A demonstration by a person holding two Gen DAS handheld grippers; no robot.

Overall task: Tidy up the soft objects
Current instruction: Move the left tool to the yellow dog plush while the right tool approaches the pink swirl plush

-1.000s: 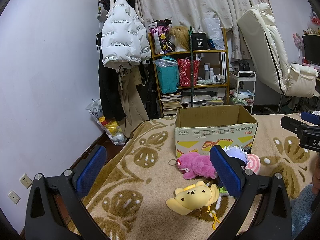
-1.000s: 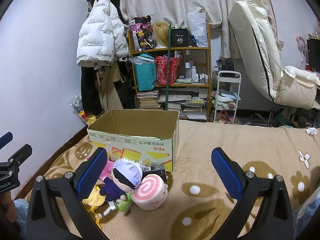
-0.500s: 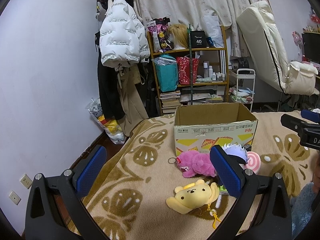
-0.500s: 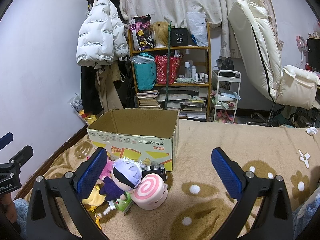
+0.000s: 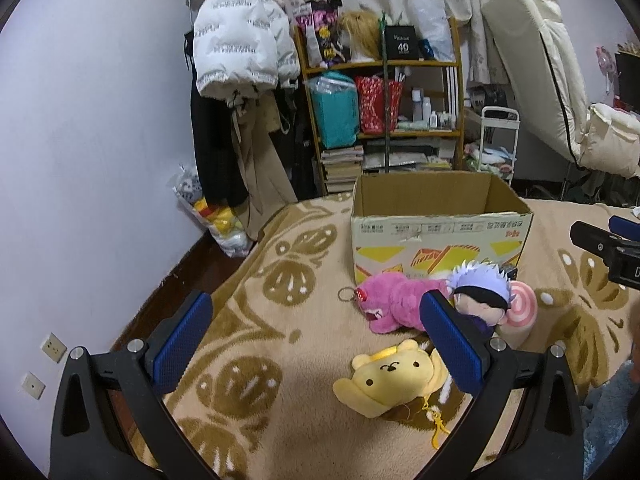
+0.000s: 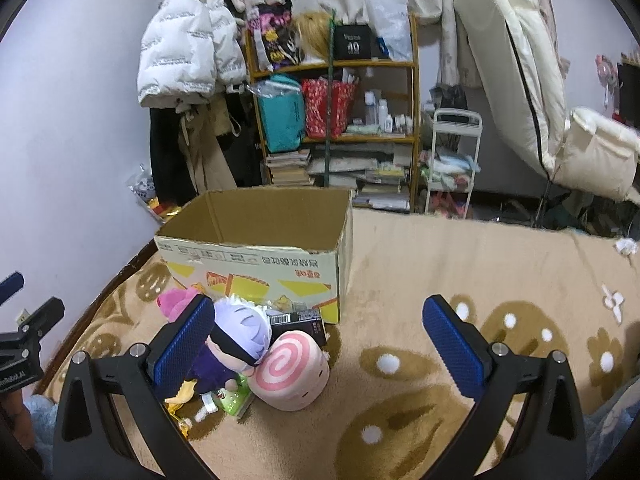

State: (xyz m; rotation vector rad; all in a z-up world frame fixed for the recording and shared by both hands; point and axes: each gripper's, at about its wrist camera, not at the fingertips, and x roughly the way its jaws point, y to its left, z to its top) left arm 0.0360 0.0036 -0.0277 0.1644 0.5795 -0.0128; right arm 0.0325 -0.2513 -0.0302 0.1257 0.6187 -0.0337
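Both grippers are hanging wide and empty, so no pick is begun yet. The left gripper (image 5: 316, 336) is facing the yellow bear (image 5: 394, 380) just ahead, the pink plush (image 5: 394, 304) beyond it, the box (image 5: 436, 236) behind. The right gripper (image 6: 318, 344) is nearing the doll (image 6: 236, 340) and swirl cushion (image 6: 290, 372) at its left finger. Next: close on one toy, lift over the box rim. A shelf card is reading "40"; the box print seems upside down, unreadable.

Dim, even indoor light w/ soft shadows; heavy fisheye bending at edges, black corners; right-wrist view slightly blurred.
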